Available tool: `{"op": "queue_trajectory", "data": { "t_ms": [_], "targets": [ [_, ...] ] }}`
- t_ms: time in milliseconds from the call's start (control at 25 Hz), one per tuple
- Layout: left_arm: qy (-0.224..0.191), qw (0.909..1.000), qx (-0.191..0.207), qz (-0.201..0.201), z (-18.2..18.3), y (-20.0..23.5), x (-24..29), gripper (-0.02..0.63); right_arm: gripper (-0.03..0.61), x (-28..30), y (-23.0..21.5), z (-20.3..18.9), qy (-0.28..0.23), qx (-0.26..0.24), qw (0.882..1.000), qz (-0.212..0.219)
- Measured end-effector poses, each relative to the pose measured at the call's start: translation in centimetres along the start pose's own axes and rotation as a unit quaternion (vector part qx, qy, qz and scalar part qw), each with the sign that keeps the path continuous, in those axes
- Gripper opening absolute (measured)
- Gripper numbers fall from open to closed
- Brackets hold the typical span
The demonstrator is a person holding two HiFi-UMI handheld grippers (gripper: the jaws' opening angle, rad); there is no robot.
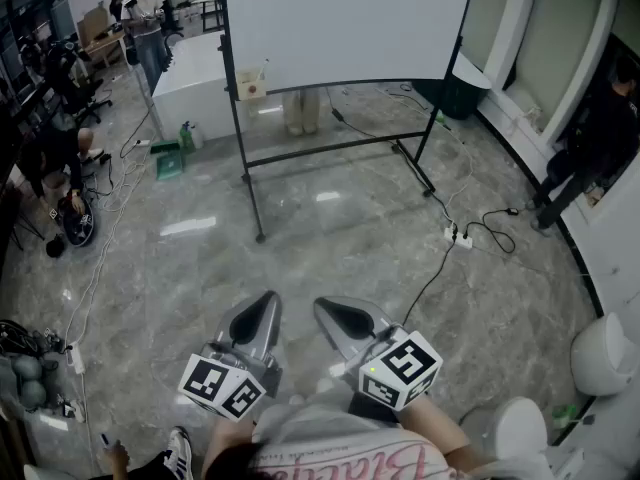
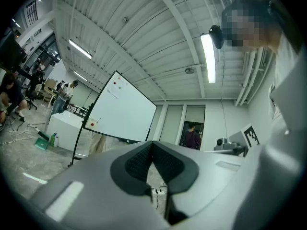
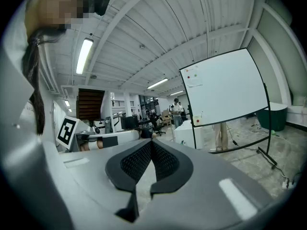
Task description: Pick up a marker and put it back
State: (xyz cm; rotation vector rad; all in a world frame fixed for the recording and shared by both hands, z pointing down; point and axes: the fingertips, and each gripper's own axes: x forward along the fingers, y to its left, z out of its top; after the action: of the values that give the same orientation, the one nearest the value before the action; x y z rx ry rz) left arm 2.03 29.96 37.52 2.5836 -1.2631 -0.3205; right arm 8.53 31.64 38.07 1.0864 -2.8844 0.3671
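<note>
A whiteboard on a black wheeled stand stands across the floor, well ahead of me. A small beige holder box hangs at its lower left edge, and a thin marker sticks up out of it. Both grippers are held low and close to my body, far from the board. In the head view, my left gripper and right gripper point forward side by side. Each one's jaws meet at the tip, shut with nothing between them. The board also shows past the left gripper and the right gripper.
The stand's legs and a power strip with cables lie on the grey marble floor. A white counter stands behind the board at left. People sit and stand at far left, and another person stands at right.
</note>
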Motion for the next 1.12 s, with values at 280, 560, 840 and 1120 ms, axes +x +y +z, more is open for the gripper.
{"op": "queue_trajectory", "data": {
  "t_ms": [280,560,840,1120],
  "targets": [
    [-0.023,0.9986,-0.046,0.014,0.4,0.6,0.1,-0.001,-0.002,-0.5,-0.8,0.4,-0.009,-0.012,1.0,0.004],
    [-0.016,0.9993,0.002,0.033,0.1,0.7,1.1,0.0,-0.002,-0.4,-2.2,0.6,-0.013,-0.006,1.0,0.009],
    [0.003,0.9981,0.034,0.051,-1.5,0.9,2.7,0.0,0.0,0.5,-3.6,-0.8,0.016,-0.022,0.999,0.034],
    [0.007,0.998,0.016,0.06,-0.7,6.3,6.2,0.0,0.0,5.7,-7.5,-0.4,0.022,-0.009,0.999,0.039]
  ]
}}
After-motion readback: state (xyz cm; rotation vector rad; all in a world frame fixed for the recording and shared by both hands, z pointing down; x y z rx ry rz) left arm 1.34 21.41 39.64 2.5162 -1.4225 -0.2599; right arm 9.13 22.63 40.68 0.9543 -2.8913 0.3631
